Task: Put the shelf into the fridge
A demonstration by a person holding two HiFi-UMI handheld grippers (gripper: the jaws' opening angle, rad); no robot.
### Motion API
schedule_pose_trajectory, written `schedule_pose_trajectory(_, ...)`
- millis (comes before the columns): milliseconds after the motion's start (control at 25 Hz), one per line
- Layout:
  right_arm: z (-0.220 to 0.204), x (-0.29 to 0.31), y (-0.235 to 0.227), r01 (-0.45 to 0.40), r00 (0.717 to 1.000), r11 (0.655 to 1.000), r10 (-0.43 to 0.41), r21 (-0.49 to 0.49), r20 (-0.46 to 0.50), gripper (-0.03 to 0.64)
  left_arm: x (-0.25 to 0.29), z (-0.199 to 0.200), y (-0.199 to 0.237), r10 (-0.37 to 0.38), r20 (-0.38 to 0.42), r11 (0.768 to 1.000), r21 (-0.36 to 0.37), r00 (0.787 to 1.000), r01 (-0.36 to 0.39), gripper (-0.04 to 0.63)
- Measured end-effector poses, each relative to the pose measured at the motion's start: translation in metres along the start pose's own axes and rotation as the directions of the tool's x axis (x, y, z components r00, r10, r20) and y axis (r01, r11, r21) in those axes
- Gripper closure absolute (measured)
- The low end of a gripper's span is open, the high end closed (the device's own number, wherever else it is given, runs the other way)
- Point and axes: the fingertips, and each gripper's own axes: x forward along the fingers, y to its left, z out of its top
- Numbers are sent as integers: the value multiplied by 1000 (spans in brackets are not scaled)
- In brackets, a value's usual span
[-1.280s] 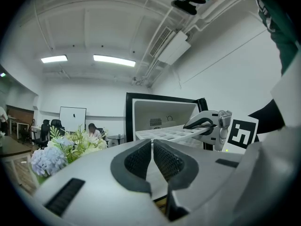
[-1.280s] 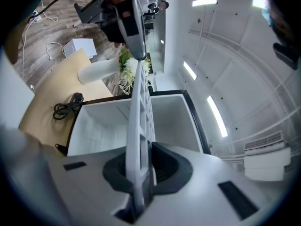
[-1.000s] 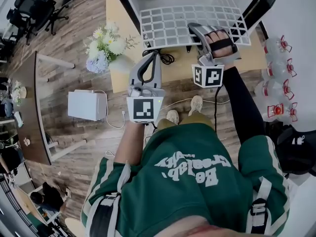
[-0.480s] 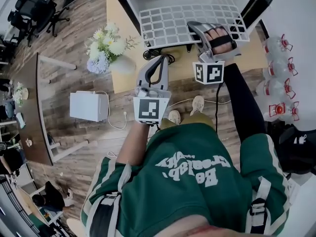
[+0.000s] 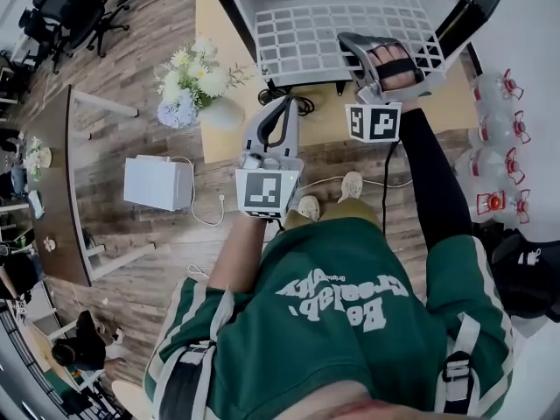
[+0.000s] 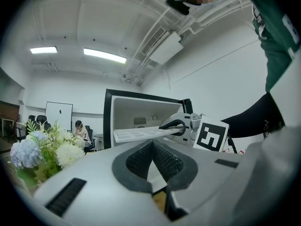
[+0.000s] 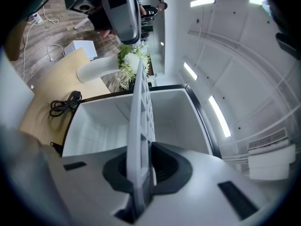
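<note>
As we hold the white grid shelf [image 7: 140, 121] by its near edge, the right gripper [image 7: 143, 166] is clamped tight on it, and the far part of the shelf reaches ahead of those jaws into the open mouth of the fridge [image 5: 234, 11]. The left gripper [image 6: 153, 144] hangs back and to the left of the right one, its jaws together on nothing.

We judge the risk plain: a single pinch at one edge lets the shelf sag or twist, so a far corner could catch a side wall or miss its ledge and jam crooked. With no second grip, a snag might also lever it out of the pads.

Just below the right gripper a black cable [image 5: 293, 101] lies coiled on the wooden table [image 5: 210, 125] that bears the fridge; left of the left gripper stands a vase of flowers [image 5: 188, 81]. Beyond are a plank floor [image 5: 140, 103], a white box [image 5: 157, 185] and, right of the right gripper, water bottles [image 5: 494, 138].
</note>
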Motion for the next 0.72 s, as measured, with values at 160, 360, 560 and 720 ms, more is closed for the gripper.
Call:
schedule_pose_trajectory(160, -1, 5, 0, -4, 1000, 1000, 4, 1, 4, 586, 5, -1, 3, 12, -5, 1000, -15, 1000, -12, 595)
schedule_pose_trajectory(360, -4, 12, -1, -1, 1000, 1000, 1, 0, 5, 586, 13, -2, 8, 29, -4, 999, -23, 1000, -29, 595)
schedule_pose_trajectory(560, -6, 19, -1, 6, 1000, 1000, -6, -2, 2, 586, 18, -1, 14, 51, -9, 998, -31, 999, -51, 595)
schedule_pose_trajectory(720, -10, 24, -1, 13, 1000, 1000, -13, -4, 3, 586, 24, -2, 16, 61, -12, 998, -29, 998, -61, 595)
